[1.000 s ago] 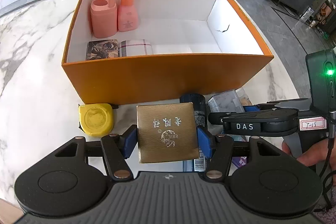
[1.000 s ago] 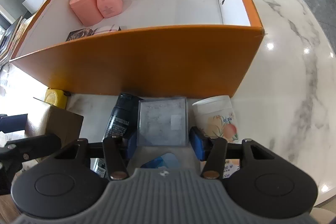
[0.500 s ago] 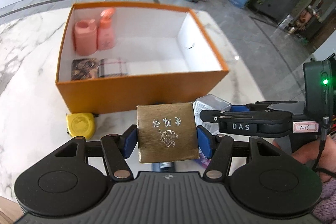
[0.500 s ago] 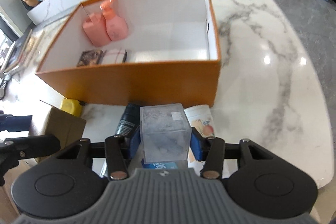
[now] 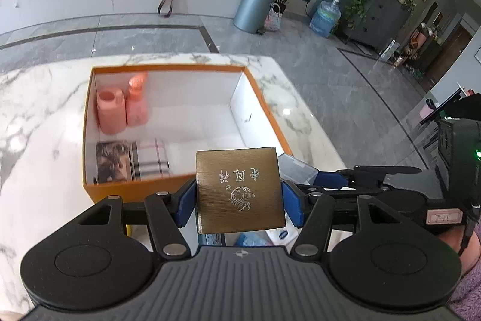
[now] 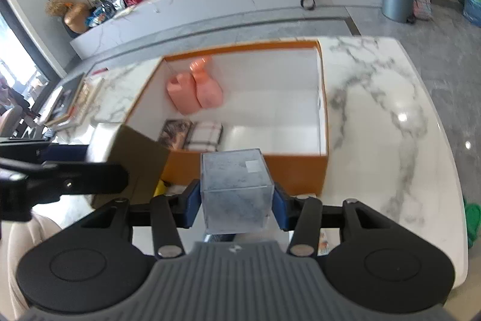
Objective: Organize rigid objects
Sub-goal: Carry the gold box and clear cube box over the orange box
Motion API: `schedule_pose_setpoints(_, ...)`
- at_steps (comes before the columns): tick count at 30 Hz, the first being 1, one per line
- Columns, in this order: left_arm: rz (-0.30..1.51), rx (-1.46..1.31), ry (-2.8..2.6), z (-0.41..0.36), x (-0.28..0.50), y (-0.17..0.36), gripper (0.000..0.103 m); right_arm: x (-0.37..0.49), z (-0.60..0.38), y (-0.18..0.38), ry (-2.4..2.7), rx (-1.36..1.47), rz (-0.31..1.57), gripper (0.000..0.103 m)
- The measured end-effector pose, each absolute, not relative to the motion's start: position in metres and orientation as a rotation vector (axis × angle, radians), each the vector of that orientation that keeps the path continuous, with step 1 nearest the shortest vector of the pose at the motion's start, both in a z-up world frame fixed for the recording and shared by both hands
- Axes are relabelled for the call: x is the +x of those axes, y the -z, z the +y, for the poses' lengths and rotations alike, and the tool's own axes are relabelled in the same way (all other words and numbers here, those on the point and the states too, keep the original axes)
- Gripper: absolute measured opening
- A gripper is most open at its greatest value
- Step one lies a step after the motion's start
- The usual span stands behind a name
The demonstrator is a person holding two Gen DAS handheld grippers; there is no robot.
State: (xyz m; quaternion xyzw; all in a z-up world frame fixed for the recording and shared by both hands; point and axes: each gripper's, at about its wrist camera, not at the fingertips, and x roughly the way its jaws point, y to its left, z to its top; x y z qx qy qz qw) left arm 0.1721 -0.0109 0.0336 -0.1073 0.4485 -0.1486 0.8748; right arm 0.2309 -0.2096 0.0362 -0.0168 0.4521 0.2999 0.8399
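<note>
Left hand-held gripper [image 5: 239,200]: blue pads pinch a gold box [image 5: 239,189] by its two sides; held in the air, just short of the orange box's [image 5: 126,192] near wall.

Right hand-held gripper [image 6: 236,202]: pads pinch a clear cube [image 6: 236,191], also in the air at the orange box's near wall, right of the gold box.

Orange box: open-topped, white inside, on the marble bench [image 6: 390,122]. Two pink bottles [image 5: 121,109] upright in its far left corner. A dark card [image 5: 112,161] and a plaid card [image 5: 149,160] flat in its near left corner. Rest of its floor bare.

Under the grippers, before the orange box: several small items, mostly hidden.
</note>
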Motion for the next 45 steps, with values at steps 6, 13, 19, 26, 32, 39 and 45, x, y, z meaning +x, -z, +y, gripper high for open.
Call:
schedule_pose_setpoints(6,0.907,-0.221,0.302,0.001,0.19,-0.043,0.069,0.245,-0.202,-0.052,-0.642,-0.031,0.915,0.05)
schedule_pose_setpoints(13,0.932,-0.229,0.278,0.02,0.228,-0.037,0.069,0.272,-0.183,-0.056,-0.65,-0.035,0.898,0.05)
schedule_pose_setpoints(19,0.985,-0.216,0.256,0.036,0.264,-0.017,0.069,0.304,-0.159,-0.042,-0.665,-0.062,0.929,0.05)
schedule_pose_setpoints(26,1.064,-0.279,0.227,0.059,0.315,0.021,0.069,0.35,-0.133,-0.018,-0.675,-0.095,0.993,0.05)
schedule_pose_setpoints(32,1.115,-0.354,0.205,0.064,0.349,0.055,0.069,0.388,-0.112,0.01,-0.644,-0.124,1.051,0.05)
schedule_pose_setpoints(39,1.157,-0.362,0.176,0.052,0.372,0.091,0.069,0.415,-0.104,0.042,-0.624,-0.175,1.102,0.05)
schedule_pose_setpoints(45,1.163,-0.347,0.132,0.042,0.382,0.105,0.069,0.423,-0.098,0.062,-0.613,-0.218,1.122,0.05)
